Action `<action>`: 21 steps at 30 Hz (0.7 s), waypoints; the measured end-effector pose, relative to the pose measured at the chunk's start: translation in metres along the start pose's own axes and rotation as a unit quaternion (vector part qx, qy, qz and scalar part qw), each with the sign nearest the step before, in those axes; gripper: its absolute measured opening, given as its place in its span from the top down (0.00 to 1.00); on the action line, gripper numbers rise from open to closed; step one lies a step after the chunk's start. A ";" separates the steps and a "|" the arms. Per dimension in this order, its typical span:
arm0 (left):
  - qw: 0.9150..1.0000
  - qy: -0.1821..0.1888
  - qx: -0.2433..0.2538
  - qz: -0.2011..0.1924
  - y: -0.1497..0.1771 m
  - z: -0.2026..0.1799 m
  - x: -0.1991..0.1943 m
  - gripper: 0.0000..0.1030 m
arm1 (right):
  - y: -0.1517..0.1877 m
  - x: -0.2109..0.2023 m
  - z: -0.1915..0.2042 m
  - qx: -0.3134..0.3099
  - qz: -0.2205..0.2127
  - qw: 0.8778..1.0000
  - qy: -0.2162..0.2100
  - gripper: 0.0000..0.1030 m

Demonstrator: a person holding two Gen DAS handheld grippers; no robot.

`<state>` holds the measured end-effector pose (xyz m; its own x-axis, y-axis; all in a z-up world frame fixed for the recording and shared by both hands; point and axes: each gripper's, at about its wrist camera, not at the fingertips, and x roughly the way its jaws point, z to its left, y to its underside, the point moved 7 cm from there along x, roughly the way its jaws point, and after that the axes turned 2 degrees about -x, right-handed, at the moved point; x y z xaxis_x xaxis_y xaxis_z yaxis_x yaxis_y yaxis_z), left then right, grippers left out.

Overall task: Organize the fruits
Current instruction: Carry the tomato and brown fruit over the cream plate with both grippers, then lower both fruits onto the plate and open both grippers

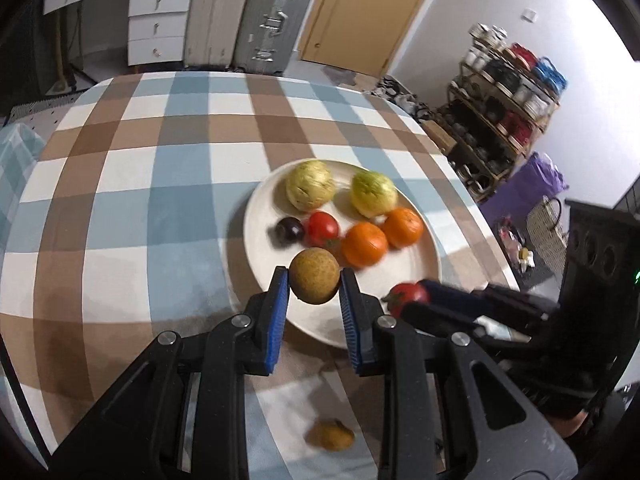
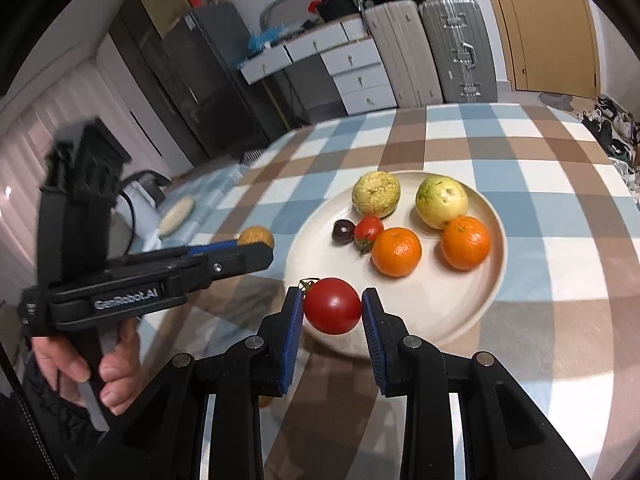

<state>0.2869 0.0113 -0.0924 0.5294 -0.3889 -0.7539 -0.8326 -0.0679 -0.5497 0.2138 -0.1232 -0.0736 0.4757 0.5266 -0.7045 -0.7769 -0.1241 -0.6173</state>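
My left gripper [image 1: 315, 280] is clamped on a round, tan, speckled fruit [image 1: 315, 275], and I hold it above the near rim of the round cream ceramic plate [image 1: 256, 248]. My right gripper [image 2: 333, 307] is closed on a smooth red tomato [image 2: 333, 305], which hangs over the plate's rim at about seven o'clock in the right wrist view.

Most of the sorting looks done. Already on the plate are two pale yellow-green knobbly fruits [image 1: 310, 185] at twelve o'clock, two glossy orange mandarins [image 1: 365, 244] side by side toward three o'clock, a smaller red tomato with a green stem [image 1: 322, 227] at the centre, and a small dark purple plum [image 1: 289, 231] touching it at nine o'clock.

By my judgement, three pieces are left: the two I carry, and another tan fruit [image 1: 331, 435] lying on the blue, brown and white checked tablecloth [image 1: 120, 184] at six o'clock from the plate, under my left gripper.

The bare part of the plate is its near half, from five to nine o'clock, so both fruits have room. The risk is crowding: my two grippers are near each other, and the small tomato and nearer mandarin sit just past where I would set down.

Off the table, silver hard-shell suitcases [image 1: 276, 16], white drawers [image 1: 158, 28] and a wooden shelf of jars [image 1: 508, 92] are well clear.
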 end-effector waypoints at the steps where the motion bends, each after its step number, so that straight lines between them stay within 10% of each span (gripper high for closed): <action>1: 1.000 0.005 -0.006 0.004 -0.004 0.003 0.005 0.78 | -0.002 0.010 -0.001 0.004 0.011 1.000 0.000 0.70; 21: 0.997 0.037 -0.042 0.051 -0.006 0.012 0.055 0.78 | -0.016 0.066 -0.004 -0.020 0.031 0.999 0.016 0.70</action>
<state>0.3225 0.0018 -0.1350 0.4304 -0.4639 -0.7743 -0.8938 -0.0995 -0.4372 0.2589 -0.0901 -0.1116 0.4408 0.4906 -0.7517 -0.7880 -0.1896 -0.5858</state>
